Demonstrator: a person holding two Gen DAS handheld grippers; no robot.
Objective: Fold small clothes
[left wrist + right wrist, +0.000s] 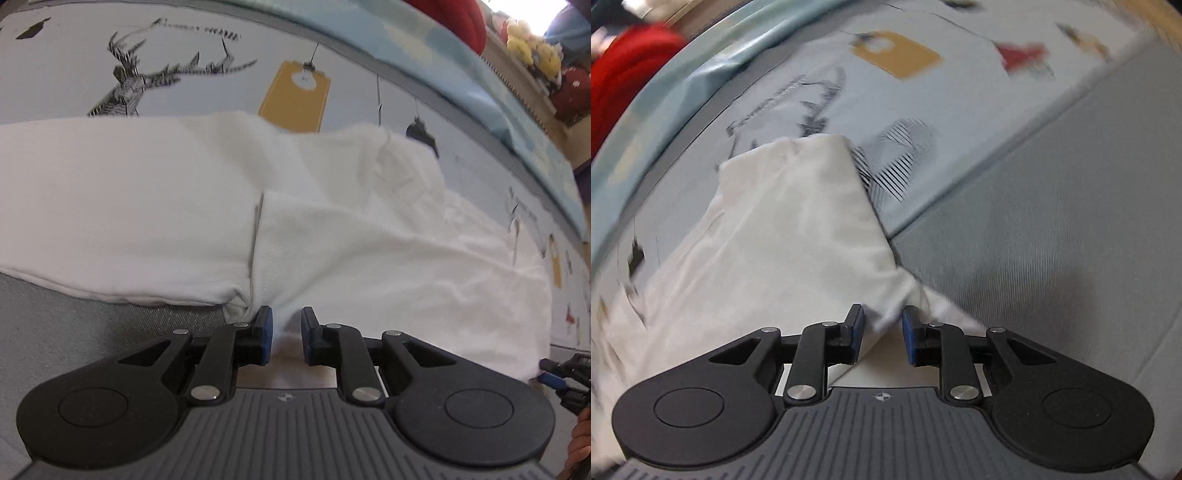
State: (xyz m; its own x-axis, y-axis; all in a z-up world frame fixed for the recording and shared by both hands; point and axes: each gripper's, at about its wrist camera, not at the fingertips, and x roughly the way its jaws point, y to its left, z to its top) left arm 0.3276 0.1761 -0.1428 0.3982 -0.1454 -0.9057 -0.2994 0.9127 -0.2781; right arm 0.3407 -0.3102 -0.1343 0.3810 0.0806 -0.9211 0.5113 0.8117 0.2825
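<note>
Cloth (332,229) lies flat on a bed sheet (207,85) with drawings of a deer and a yellow tag on it. It is a white piece of small clothing, and it looks partly folded, with one flap lying over another.

In the left wrist view, the cloth runs long from left to right, straight across in front of the left gripper (287,332). Its near edge sits right at the blue pads. The jaws stand a little apart. A bit of white cloth shows in the gap, but the pads do not seem to squeeze it.

In the right wrist view, the cloth (783,236) reaches away from the right gripper (882,334) and leans to the left, getting thinner toward its far end. A corner of it sits between the pads. These jaws are a little apart too, and the cloth looks loose in there, not pinched.

So both grippers are at the near edge, one at each part of it. The right gripper (561,373) also peeks in at the right edge of the left view, close to the cloth's end.

I think the next fold should go across the long way, so each gripper must take its own end of the cloth. The right view is blurry, so I cannot tell how neat the far end lies.
</note>
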